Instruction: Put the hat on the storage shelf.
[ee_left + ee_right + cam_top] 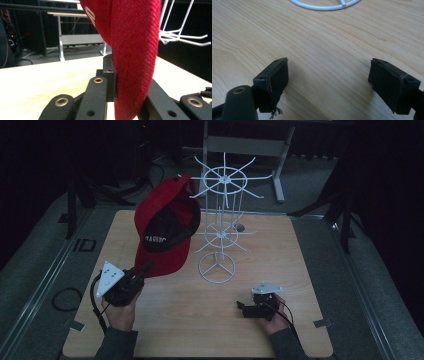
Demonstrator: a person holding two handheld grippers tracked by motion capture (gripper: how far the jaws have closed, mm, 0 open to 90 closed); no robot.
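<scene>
Left gripper (142, 271) clamped on brim of red cap (167, 227), beside white wire rack (220, 210). Right gripper (328, 80) wide open over table (200, 320), holding nothing.

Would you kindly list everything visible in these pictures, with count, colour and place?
cap: one, red with a dark inside, hanging from an upper arm of the rack, its brim low at the left tongs
wire rack: one, white, two tiers of arms on a ring base, mid-table
table: one, light wood, under everything
metal frame: one, grey, behind the table
cable loop: one, black, on the floor at left
left tongs: one, black, shut on the cap's brim
right tongs: one, black, open above bare wood near the rack's base
</scene>
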